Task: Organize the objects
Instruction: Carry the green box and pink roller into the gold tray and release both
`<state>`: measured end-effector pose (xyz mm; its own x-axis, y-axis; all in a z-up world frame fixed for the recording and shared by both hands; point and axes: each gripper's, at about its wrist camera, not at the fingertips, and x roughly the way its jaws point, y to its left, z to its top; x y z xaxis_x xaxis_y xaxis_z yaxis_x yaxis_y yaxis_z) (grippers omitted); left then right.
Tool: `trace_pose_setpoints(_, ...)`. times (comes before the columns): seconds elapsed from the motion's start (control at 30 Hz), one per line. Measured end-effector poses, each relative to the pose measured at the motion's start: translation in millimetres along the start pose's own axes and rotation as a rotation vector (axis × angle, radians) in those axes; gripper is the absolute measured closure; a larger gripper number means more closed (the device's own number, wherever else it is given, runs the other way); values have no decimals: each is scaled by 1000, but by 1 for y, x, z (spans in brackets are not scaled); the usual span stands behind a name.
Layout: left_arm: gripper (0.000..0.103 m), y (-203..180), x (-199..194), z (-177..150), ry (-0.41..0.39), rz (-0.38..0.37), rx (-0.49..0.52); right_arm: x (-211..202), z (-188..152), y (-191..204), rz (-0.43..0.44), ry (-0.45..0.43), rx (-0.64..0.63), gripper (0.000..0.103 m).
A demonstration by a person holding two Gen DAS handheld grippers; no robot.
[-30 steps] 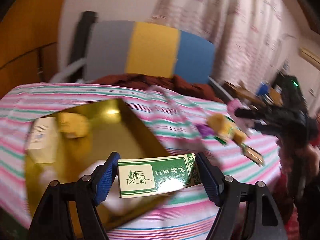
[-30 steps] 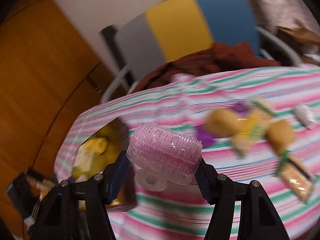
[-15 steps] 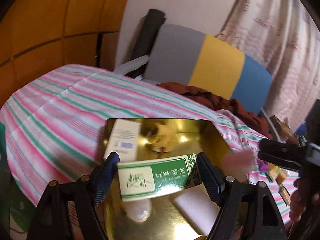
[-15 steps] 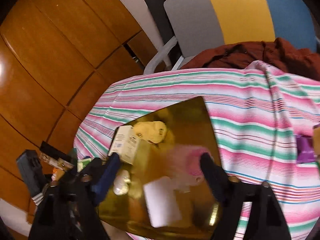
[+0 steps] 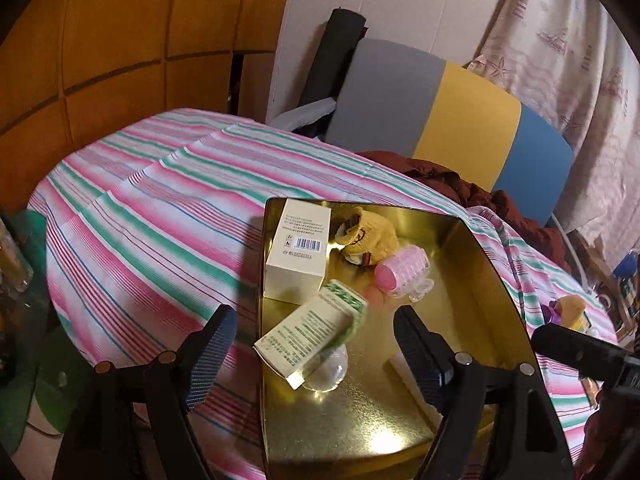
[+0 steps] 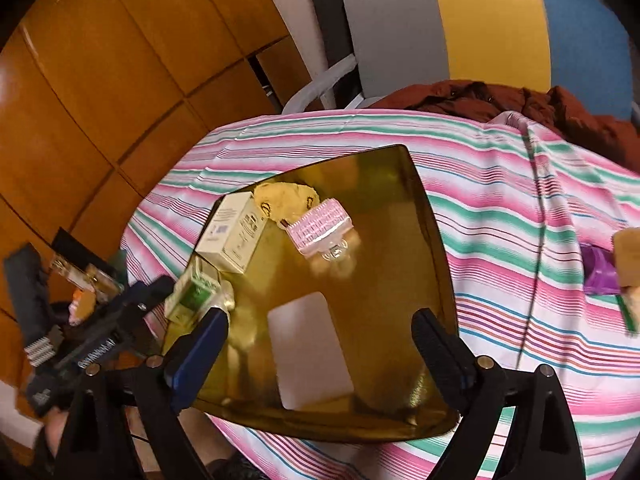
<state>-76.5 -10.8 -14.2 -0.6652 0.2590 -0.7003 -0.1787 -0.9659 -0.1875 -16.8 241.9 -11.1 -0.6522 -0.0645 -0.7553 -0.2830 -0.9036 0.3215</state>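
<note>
Both grippers, left gripper and right gripper, now gape empty: the green box and pink roller have dropped inside the gold tray (two items sorted), more wait on the worktop beside the tray

boxes 2 | pink rollers 1 | gold trays 1 | plush toys 1

Wood panels fill the upper left; a grey-yellow-blue chair stands top centre, a curtain upper right.
</note>
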Motion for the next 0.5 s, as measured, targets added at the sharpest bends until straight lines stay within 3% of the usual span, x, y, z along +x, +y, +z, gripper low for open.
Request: trace_pose_setpoints(0.5,21,-67,-27,-7,-40,-33,193,-41,-19,-9,-153,-105,-64,1)
